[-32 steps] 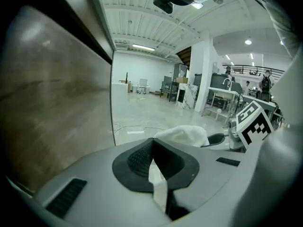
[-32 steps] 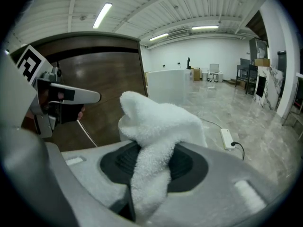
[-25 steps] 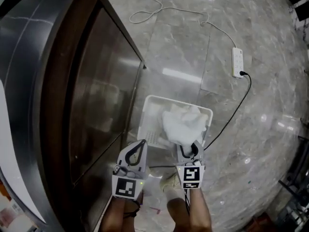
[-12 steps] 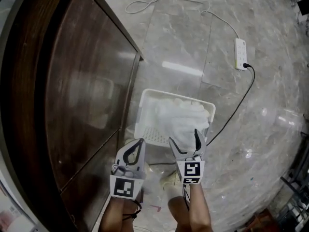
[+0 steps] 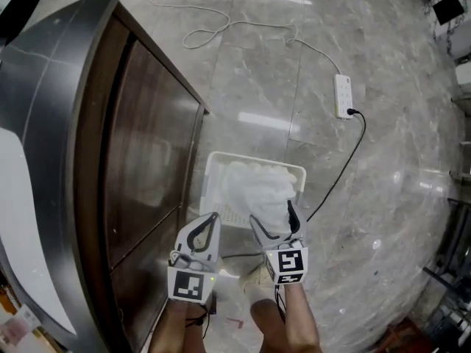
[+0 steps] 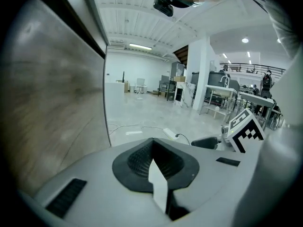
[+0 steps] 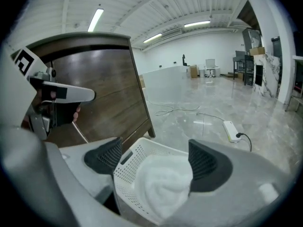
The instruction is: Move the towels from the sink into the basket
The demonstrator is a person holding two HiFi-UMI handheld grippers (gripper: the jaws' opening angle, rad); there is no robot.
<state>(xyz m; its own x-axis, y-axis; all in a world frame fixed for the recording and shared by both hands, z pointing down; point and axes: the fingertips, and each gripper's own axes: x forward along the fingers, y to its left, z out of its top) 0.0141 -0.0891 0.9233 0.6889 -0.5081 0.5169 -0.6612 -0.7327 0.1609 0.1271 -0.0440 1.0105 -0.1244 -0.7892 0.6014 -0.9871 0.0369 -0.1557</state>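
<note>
A white perforated basket stands on the marble floor beside a dark wood cabinet. A crumpled white towel lies in it, heaped toward its right side. My right gripper hovers over the basket's near edge with its jaws wide apart. The towel sits low between them, and the pads do not press on it. The right gripper view looks down into the basket past that gripper. My left gripper hangs to the left of the basket, shut and empty, and its pads meet in the left gripper view.
The dark wood cabinet with a grey top fills the left side, close to the basket. A white power strip with a black cable lies on the floor beyond, and a white cord loops farther back. A shoe shows beneath the grippers.
The right gripper's jaws have spread apart and let go of the towel, which has settled into the basket. The left gripper stays shut beside it.
</note>
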